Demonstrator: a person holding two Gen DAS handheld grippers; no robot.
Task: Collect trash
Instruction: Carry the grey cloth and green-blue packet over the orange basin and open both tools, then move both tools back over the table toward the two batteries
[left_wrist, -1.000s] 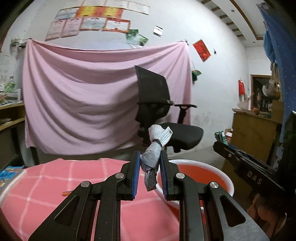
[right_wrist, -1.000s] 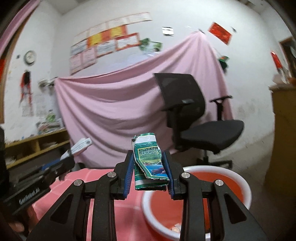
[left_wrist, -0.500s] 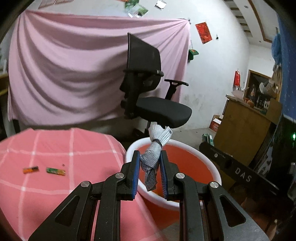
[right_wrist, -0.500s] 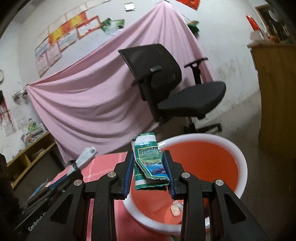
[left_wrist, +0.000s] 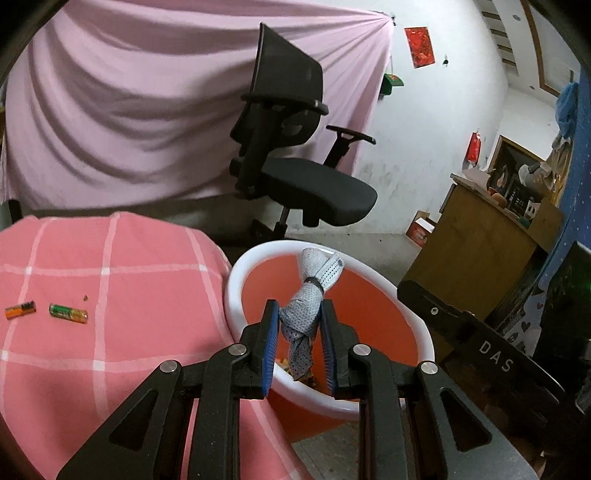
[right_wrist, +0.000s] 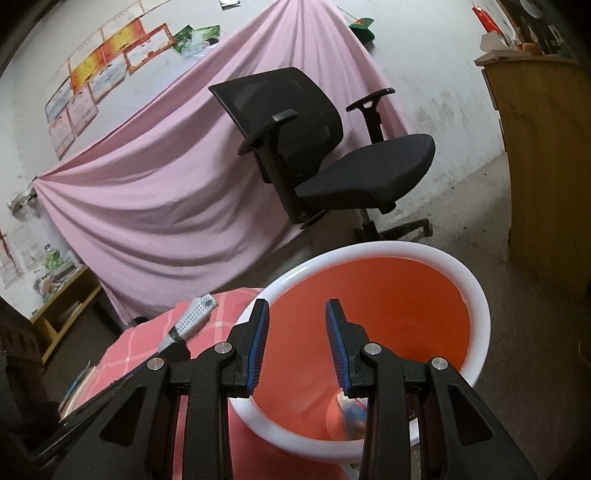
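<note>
My left gripper (left_wrist: 297, 314) is shut on a knotted grey cloth scrap (left_wrist: 308, 306) and holds it over the near rim of the red basin with a white rim (left_wrist: 236, 273). My right gripper (right_wrist: 297, 314) is open and empty, above the same basin (right_wrist: 476, 295). A blurred piece of trash (right_wrist: 347, 413) lies at the basin's bottom. The cloth scrap also shows at the left of the right wrist view (right_wrist: 194, 319). Two small batteries (left_wrist: 68, 313) lie on the pink checked tablecloth (left_wrist: 129, 295).
A black office chair (left_wrist: 295, 166) stands behind the basin before a pink sheet (left_wrist: 129, 110). A wooden cabinet (left_wrist: 480, 236) is at the right. The other gripper's body (left_wrist: 491, 354) sits right of my left one. Shelves (right_wrist: 55, 306) stand at the left.
Both grippers have tilted down over the basin. My right gripper has opened and the green wrapper it held is gone from its jaws. The left still grips the cloth.
</note>
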